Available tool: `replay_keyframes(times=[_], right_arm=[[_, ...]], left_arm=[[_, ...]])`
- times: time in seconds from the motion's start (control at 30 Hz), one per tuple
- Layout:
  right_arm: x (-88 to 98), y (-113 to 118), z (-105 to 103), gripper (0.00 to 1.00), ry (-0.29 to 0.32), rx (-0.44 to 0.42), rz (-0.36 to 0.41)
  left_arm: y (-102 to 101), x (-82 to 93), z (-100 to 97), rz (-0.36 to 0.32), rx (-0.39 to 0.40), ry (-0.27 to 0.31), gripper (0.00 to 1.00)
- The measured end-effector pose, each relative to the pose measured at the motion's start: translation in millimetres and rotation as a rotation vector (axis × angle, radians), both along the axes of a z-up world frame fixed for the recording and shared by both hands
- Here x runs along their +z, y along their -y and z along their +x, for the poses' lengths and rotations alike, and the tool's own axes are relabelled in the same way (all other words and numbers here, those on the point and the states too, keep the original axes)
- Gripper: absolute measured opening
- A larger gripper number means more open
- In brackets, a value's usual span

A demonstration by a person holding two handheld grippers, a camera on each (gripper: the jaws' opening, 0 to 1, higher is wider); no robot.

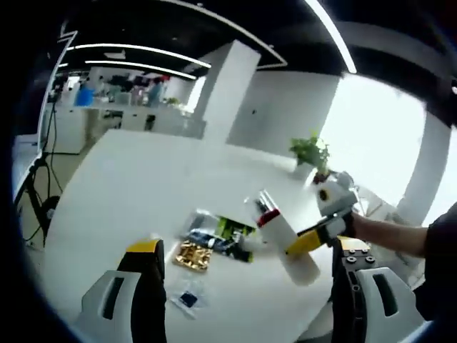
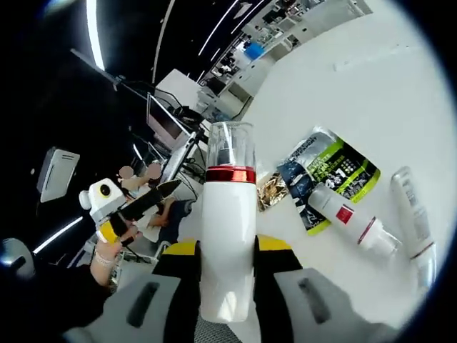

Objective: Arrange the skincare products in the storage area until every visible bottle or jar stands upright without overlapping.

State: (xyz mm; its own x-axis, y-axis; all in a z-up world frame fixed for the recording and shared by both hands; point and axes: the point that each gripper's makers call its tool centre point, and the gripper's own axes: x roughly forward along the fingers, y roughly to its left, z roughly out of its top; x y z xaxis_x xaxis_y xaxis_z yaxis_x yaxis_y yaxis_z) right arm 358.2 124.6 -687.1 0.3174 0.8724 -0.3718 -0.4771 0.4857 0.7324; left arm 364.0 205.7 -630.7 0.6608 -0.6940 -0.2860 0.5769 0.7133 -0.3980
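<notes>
My right gripper point(image 2: 228, 246) is shut on a white bottle point(image 2: 228, 236) with a red band and a clear cap, held upright above the white table point(image 2: 371, 86). In the left gripper view the same bottle point(image 1: 289, 243) hangs tilted in the right gripper point(image 1: 314, 239), held by a person's hand. Two more bottles lie flat on the table: a white one with a red label point(image 2: 350, 218) and a clear-capped one point(image 2: 414, 214). My left gripper point(image 1: 250, 250) is open with nothing between its jaws, and it shows at the left of the right gripper view point(image 2: 143, 204).
A green-and-black sachet point(image 2: 335, 171) point(image 1: 221, 232), a gold packet point(image 1: 191, 255) and a small blue packet point(image 1: 189, 299) lie on the table point(image 1: 143, 186). A potted plant point(image 1: 310, 153) stands at the far edge. Monitors and stands point(image 2: 168, 121) are beyond the table.
</notes>
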Motion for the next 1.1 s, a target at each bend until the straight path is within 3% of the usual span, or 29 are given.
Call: replay_keyframes(times=[0.13, 0.2, 0.23, 0.4, 0.47, 0.5, 0.53, 0.73, 0.93, 1.07, 1.1], right_arm=[[6.0, 0.5, -5.8, 0.26, 0.019, 0.004, 0.01], [10.1, -1.3, -9.2, 0.26, 0.062, 0.023, 0.011], [10.9, -2.2, -11.2, 0.26, 0.067, 0.028, 0.011], [13.9, -5.5, -15.1, 0.26, 0.064, 0.028, 0.024], [15.7, -6.2, -16.4, 0.26, 0.068, 0.029, 0.028], [17.2, -6.6, -17.1, 0.26, 0.07, 0.028, 0.034], [18.2, -7.0, -17.7, 0.26, 0.072, 0.029, 0.039], [28.1, -10.0, -22.8, 0.26, 0.094, 0.034, 0.071], [32.9, -9.1, -30.1, 0.26, 0.109, 0.051, 0.078], [37.3, -7.2, -35.0, 0.26, 0.123, 0.06, 0.094], [38.9, -6.1, -37.0, 0.26, 0.128, 0.064, 0.101]], left_arm=[[12.3, -0.9, 2.0, -0.038, -0.028, -0.014, 0.92], [18.4, 0.4, 3.6, -0.071, -0.037, -0.035, 0.9], [24.6, 3.5, 7.5, -0.109, -0.043, -0.042, 0.9], [44.4, 9.4, 14.3, -0.161, -0.095, -0.053, 0.91], [55.0, 16.4, 13.8, -0.241, -0.131, -0.077, 0.9], [59.8, 23.0, 14.9, -0.324, -0.135, -0.106, 0.89], [62.2, 23.8, 14.0, -0.347, -0.15, -0.127, 0.88], [71.5, 13.9, 18.0, -0.297, -0.172, -0.126, 0.8], [84.7, 15.0, 15.3, -0.353, -0.24, -0.174, 0.63], [94.7, 13.5, 10.5, -0.381, -0.291, -0.213, 0.62], [99.1, 15.8, 10.9, -0.418, -0.303, -0.232, 0.61]])
